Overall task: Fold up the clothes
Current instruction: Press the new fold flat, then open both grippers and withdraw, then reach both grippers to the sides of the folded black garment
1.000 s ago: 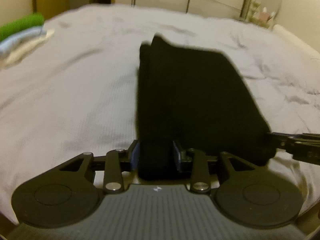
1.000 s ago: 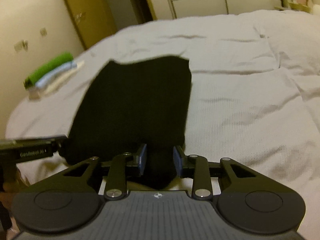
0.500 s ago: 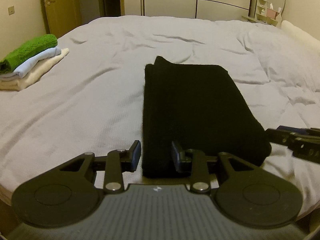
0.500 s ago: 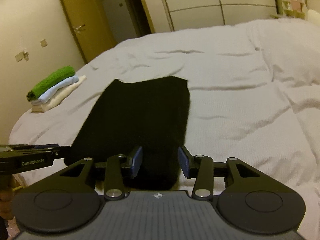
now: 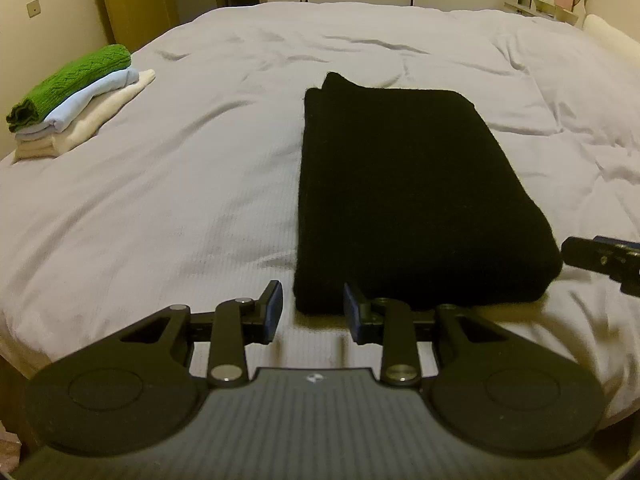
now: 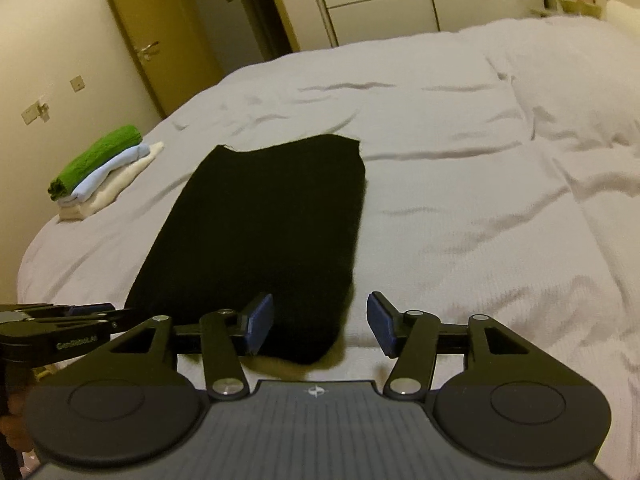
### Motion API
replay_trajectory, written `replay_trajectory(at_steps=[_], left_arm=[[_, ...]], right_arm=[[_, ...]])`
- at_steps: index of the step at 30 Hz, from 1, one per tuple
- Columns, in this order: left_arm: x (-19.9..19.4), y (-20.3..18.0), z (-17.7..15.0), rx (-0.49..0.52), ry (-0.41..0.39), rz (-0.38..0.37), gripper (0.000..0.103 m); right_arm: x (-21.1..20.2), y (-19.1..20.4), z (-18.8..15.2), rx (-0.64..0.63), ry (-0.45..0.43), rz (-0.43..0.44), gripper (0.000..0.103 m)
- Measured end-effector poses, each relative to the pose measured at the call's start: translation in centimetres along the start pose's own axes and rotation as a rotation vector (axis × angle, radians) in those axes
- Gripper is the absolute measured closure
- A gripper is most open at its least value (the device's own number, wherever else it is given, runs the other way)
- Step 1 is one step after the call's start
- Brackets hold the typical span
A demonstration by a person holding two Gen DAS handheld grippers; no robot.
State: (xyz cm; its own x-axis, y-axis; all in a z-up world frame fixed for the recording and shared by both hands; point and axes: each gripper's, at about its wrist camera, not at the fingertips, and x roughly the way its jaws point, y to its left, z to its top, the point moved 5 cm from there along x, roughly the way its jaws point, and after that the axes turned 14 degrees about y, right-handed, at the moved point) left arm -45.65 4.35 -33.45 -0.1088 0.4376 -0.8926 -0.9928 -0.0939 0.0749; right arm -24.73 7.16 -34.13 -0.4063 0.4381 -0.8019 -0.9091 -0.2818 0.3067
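A folded black garment lies flat on the bed, its near end at the bed's near edge. The left tool sits with its jaws apart and empty just short of the garment's near left corner; the right pad partly overlaps that edge. The right tool is spread wide at the near right corner, gripping nothing. A stack of folded clothes, green on top, sits near the bed's left edge. The garment's folds are hard to make out in its blackness.
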Motion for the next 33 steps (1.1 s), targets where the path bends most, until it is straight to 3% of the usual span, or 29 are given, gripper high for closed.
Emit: replay_trajectory(at_steps=[12, 16, 21, 28, 33], left_arm=[[-1.2, -0.3, -1.0, 0.002, 0.002, -0.011, 0.074], [-1.6, 0.8, -1.7, -0.043, -0.002, -0.070, 0.066], [-0.6, 3.7, -3.0, -0.142, 0.049, -0.110, 0.064], [-0.3, 6.0, -4.0, -0.249, 0.068, -0.218, 0.056], [-1.3, 5.2, -3.8, -0.230, 0.040, -0.222, 0.045]], right_arm=[[-0.6, 0.4, -1.2, 0.003, 0.034, -0.005, 0.033], [-0.9, 0.3, -1.8, 0.000, 0.044, -0.012, 0.027], [-0.5, -0.5, -2.7, 0.028, 0.077, -0.021, 0.016], [0.7, -1.6, -3.5, 0.078, 0.141, -0.038, 0.014], [0.7, -1.6, -3.5, 0.094, 0.160, -0.067, 0.014]])
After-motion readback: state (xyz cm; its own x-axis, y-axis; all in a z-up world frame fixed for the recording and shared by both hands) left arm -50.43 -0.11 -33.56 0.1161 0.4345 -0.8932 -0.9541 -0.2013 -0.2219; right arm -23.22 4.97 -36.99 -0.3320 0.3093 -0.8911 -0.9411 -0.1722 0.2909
